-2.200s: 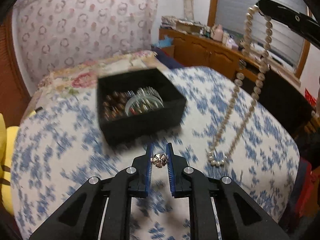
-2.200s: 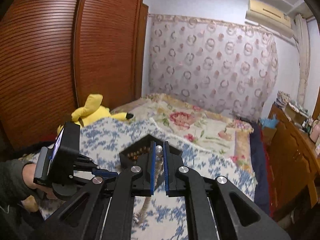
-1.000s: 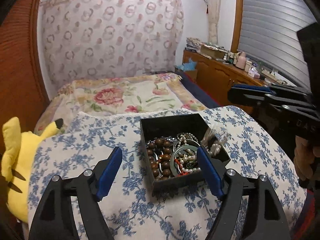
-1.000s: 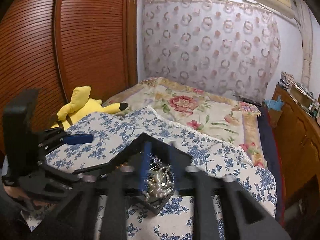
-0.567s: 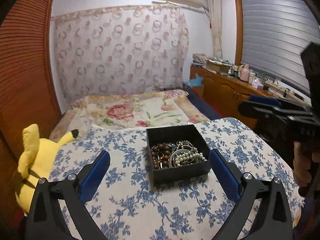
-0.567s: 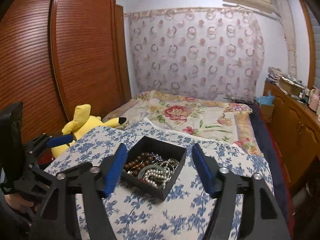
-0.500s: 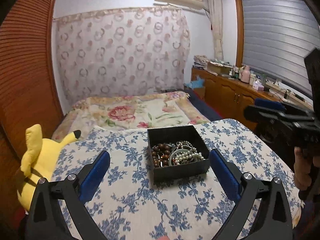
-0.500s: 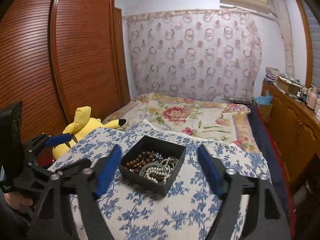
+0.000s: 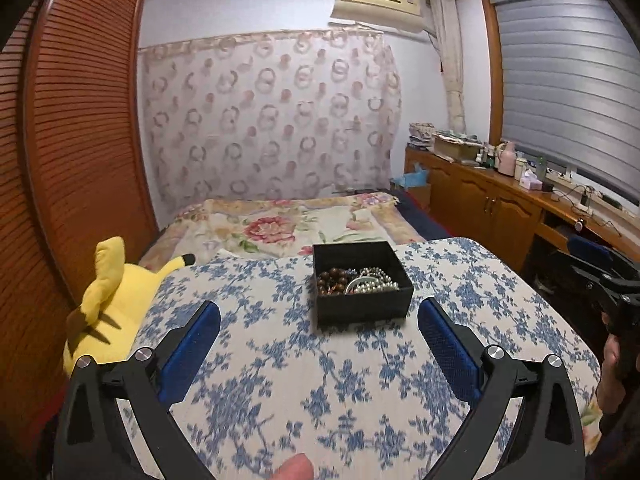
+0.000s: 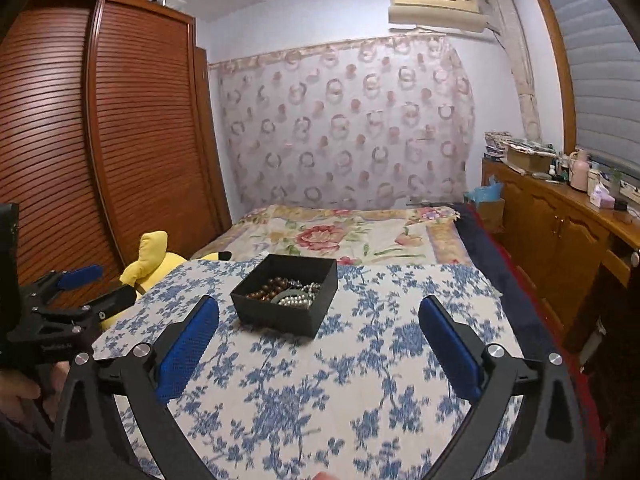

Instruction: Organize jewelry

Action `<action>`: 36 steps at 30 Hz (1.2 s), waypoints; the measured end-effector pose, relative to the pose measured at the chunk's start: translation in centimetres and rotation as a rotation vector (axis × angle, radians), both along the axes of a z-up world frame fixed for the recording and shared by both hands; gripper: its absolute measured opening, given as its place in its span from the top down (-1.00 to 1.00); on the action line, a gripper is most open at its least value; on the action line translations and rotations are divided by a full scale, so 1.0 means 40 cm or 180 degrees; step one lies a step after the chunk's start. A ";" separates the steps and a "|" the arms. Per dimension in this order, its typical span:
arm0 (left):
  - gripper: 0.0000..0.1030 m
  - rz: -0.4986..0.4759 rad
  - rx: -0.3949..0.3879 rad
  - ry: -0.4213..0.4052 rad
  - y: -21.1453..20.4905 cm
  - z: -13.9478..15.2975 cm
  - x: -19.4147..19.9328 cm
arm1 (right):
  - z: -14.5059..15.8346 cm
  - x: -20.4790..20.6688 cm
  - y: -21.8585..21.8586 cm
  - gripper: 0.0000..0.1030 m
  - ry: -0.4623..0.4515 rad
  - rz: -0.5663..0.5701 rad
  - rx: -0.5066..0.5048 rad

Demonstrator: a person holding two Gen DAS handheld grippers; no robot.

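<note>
I have both tongs spread wide and holding nothing. The left tongs (image 9: 319, 330) hang above the near part of the counter (image 9: 280, 380), their blue pads (image 9: 188, 350) far apart, and the right tongs (image 10: 319, 330) stand the same way, wide apart over the blue-flowered cloth.

The black box (image 9: 362, 303) sits on the counter toward its far edge, ahead of both tongs and well apart from them. In the left view it lies just right of centre; in the right view (image 10: 286, 298) it lies left of centre, turned so one corner faces me. Inside it I see brown beads (image 9: 331, 280) on the left side and a pearl necklace (image 9: 376, 285) on the right, heaped together with a pale bangle (image 10: 286, 294) between them. I cannot make out smaller pieces in the pile.

From the left view the right tongs show at the far right edge (image 9: 600, 276), held off the counter's right side. From the right view the left tongs show at the left edge (image 10: 68, 292), off the counter's left side.

A yellow plush toy (image 9: 108, 304) lies just left of the counter. Beyond the counter is a bed (image 9: 288, 224) with a floral cover, and a wooden cabinet (image 9: 492, 204) runs along the right wall.
</note>
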State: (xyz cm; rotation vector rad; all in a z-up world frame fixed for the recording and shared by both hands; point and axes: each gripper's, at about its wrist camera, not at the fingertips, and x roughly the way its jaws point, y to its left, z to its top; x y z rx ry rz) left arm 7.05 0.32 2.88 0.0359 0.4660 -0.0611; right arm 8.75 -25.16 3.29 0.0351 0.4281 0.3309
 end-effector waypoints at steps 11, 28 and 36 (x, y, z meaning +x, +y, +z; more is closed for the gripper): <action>-0.86 0.0102 -0.0089 0.0033 0.009 -0.016 -0.049 | -0.025 -0.053 0.001 -0.96 0.0014 -0.0067 -0.0007; -0.86 0.0109 -0.0081 0.0003 0.012 -0.018 -0.059 | -0.045 -0.043 0.012 -0.96 0.0044 -0.0103 -0.0032; -0.86 0.0103 -0.0091 -0.0008 0.012 -0.017 -0.063 | -0.049 -0.041 0.008 -0.96 0.0039 -0.0119 -0.0030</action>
